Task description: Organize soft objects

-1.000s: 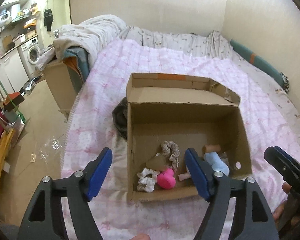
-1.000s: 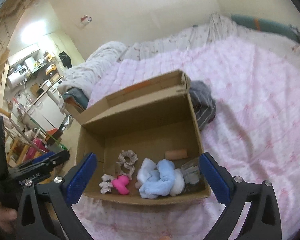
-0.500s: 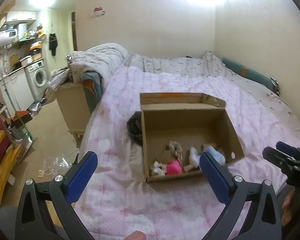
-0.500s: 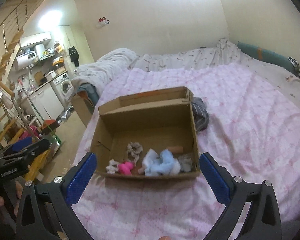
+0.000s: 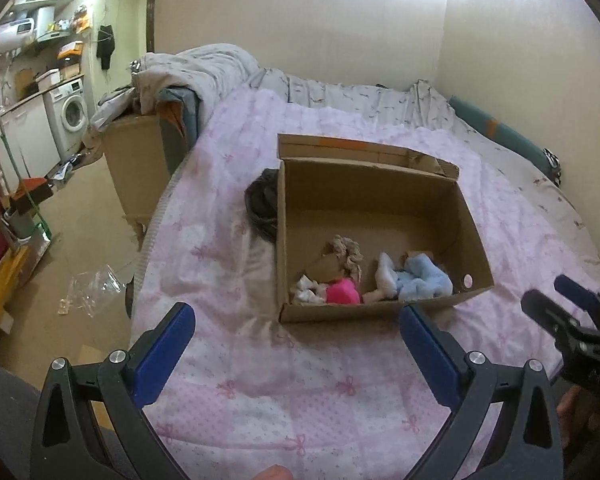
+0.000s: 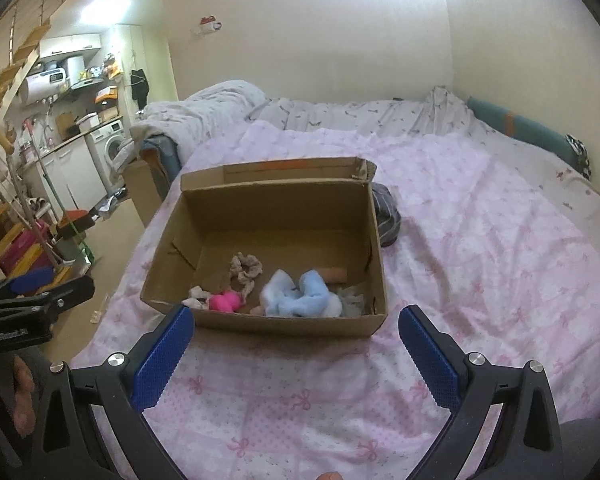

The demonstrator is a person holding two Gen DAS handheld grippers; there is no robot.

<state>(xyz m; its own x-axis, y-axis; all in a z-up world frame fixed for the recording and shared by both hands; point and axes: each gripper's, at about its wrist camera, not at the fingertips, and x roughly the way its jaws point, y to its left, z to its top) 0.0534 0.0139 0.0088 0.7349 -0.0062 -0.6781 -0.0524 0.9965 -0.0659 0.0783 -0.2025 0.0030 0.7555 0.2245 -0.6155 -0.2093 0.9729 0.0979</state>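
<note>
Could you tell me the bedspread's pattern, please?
Pink bedspread with bow prints, clearest in the right wrist view.

Washing machine, rumpled duvet, perhaps plastic wrap on floor

A: Where is there room to pass?

B: The cardboard box stands open at the top, and the far half of its floor is bare. Its far flap stands up behind.

A: And the near half?

B: Crowded: a pink toy, a beige scrunchie and a light blue plush lie close together.

A: Around the box?

B: The pink quilt lies bare near and right. A dark striped cloth touches the far right corner.
</note>
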